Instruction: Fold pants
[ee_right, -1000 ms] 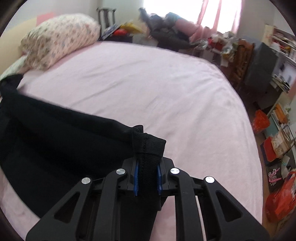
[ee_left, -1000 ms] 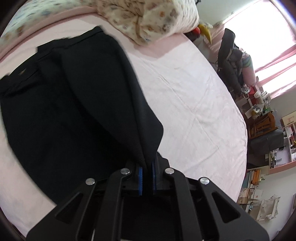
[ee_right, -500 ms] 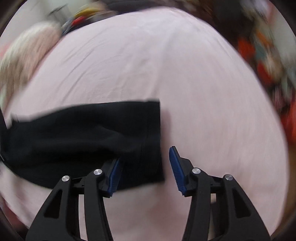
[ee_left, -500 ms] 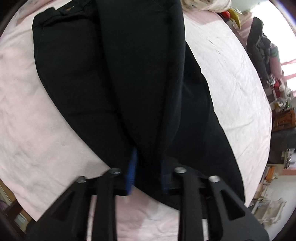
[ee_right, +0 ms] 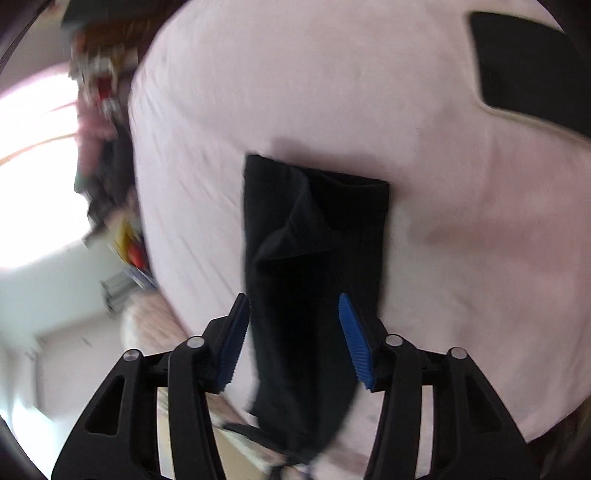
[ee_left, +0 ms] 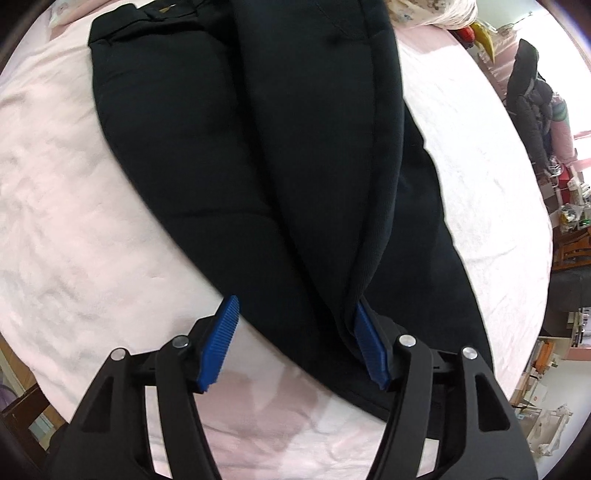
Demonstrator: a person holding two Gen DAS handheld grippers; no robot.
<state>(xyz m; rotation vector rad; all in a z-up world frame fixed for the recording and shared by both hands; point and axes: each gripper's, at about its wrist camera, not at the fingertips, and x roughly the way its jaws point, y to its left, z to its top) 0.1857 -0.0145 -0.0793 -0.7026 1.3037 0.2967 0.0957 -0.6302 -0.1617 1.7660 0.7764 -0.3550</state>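
Observation:
Black pants [ee_left: 280, 147] lie on the pink bed sheet [ee_left: 74, 192], one leg folded over the other, the waistband at the top of the left wrist view. My left gripper [ee_left: 295, 332] hovers low over the fold with its jaws opening. The ridge of cloth leans on the right blue pad [ee_left: 369, 347], while the left pad stands free. In the blurred right wrist view a pant leg end [ee_right: 314, 229] lies flat on the sheet [ee_right: 461, 221] and runs back between the jaws of my right gripper [ee_right: 293, 332]. Those jaws are opening too, and neither pad presses the cloth.
A floral pillow [ee_left: 424, 11] lies at the head of the bed. A chair draped with dark clothes [ee_left: 532, 96] and cluttered shelves [ee_left: 569, 221] stand past the bed's right edge. Another black patch [ee_right: 528, 66] shows at the upper right. A bright window [ee_right: 29, 147] glares at left.
Both grippers were shut on the pants' cloth and have opened and let it go. The left one sank toward the bed. The right view has rolled about a quarter turn.

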